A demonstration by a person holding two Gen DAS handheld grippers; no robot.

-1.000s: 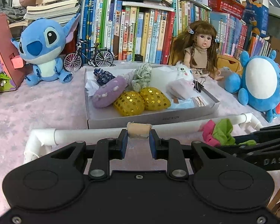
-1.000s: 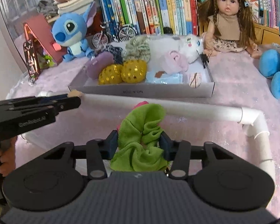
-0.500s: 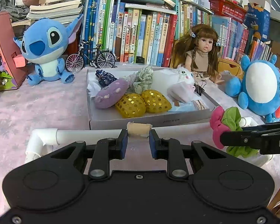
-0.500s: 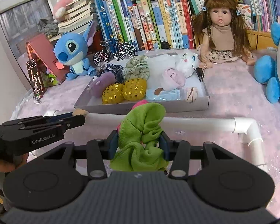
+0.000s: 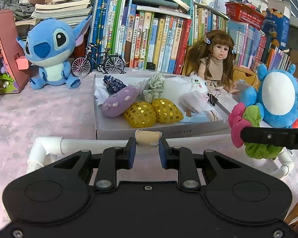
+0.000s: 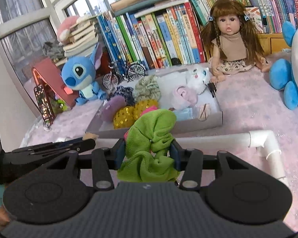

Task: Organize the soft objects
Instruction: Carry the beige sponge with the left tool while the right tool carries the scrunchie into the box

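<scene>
My right gripper point(image 6: 149, 148) is shut on a green-and-pink scrunchie point(image 6: 153, 130), held in the air just short of the shallow grey tray point(image 6: 188, 126). In the left wrist view the same scrunchie point(image 5: 248, 119) hangs at the right, by the tray's point(image 5: 168, 132) near right corner. My left gripper point(image 5: 147, 138) is shut on a small beige block point(image 5: 148, 137), close to the white pipe frame point(image 5: 89, 144). The tray holds a purple cushion point(image 5: 119, 103), two gold sequin cushions point(image 5: 140, 114), a white plush cat point(image 5: 196, 83) and other scrunchies.
A blue Stitch plush point(image 5: 49, 53) and a model bicycle point(image 5: 98, 63) stand behind the tray on the left. A doll point(image 5: 216, 59) and a big blue plush point(image 5: 278, 99) sit at the right. Books line the back. The pipe frame's corner point(image 6: 264, 138) lies at the near right.
My right gripper has risen a little with the scrunchie and tilted; in the left wrist view the scrunchie moved up from the pipe to tray height. The left gripper stayed put.
</scene>
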